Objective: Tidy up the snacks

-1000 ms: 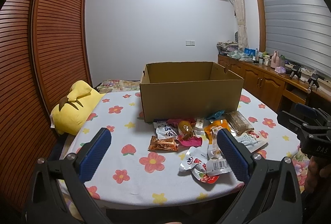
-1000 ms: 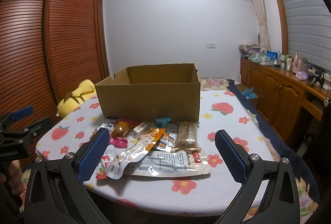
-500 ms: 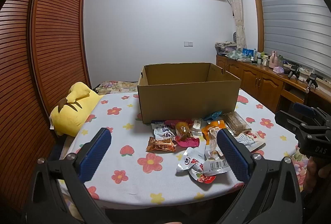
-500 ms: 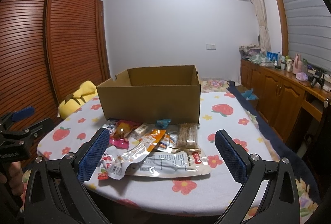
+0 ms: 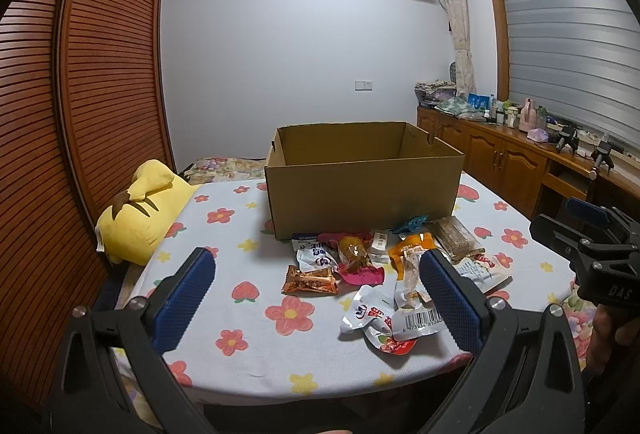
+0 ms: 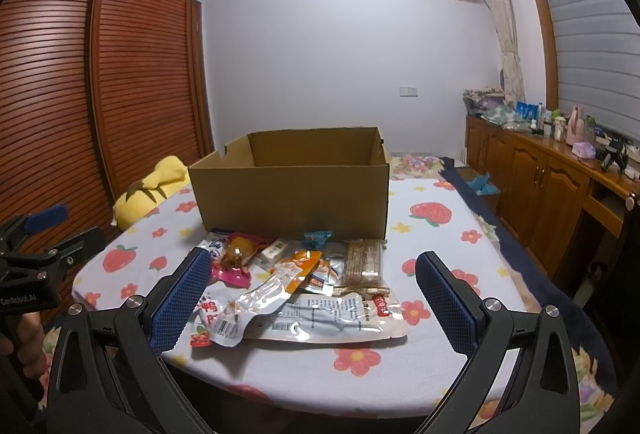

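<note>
Looking along the left claw [image 5: 316, 286], the left wrist view showed its two blue-padded fingers [image 5: 186, 292] spread wide and holding nothing, raised above the near edge of the tabletop [image 5: 256, 350] with its flowered cloth. The heap of snack packets [image 5: 384, 270] lay ahead of the claw and toward its right finger, whose pad overlapped the barcoded white packet [image 5: 416, 322] in the picture without gripping it. An orange wrapped snack [image 5: 310, 281] lay apart on the heap's left side. Behind the heap stood the open cardboard box [image 5: 362, 189], touching the farthest packets. A yellow plush cushion [image 5: 140, 213] rested at the tabletop's left edge. At the far right the right claw [image 5: 584, 230] showed, with part of a hand [image 5: 610, 330] under it.

In the right wrist view, the right claw [image 6: 312, 298] was likewise spread wide and empty, level and pointing at the box [image 6: 292, 193]. The snack packets [image 6: 296, 286] lay between its fingers and just ahead, a large clear pouch [image 6: 332, 318] nearest and a brown bar [image 6: 363, 262] behind it. At the left edge the left claw [image 6: 44, 234] hung beside the tabletop [image 6: 420, 366], gripped from below by a hand [image 6: 24, 342].
</note>
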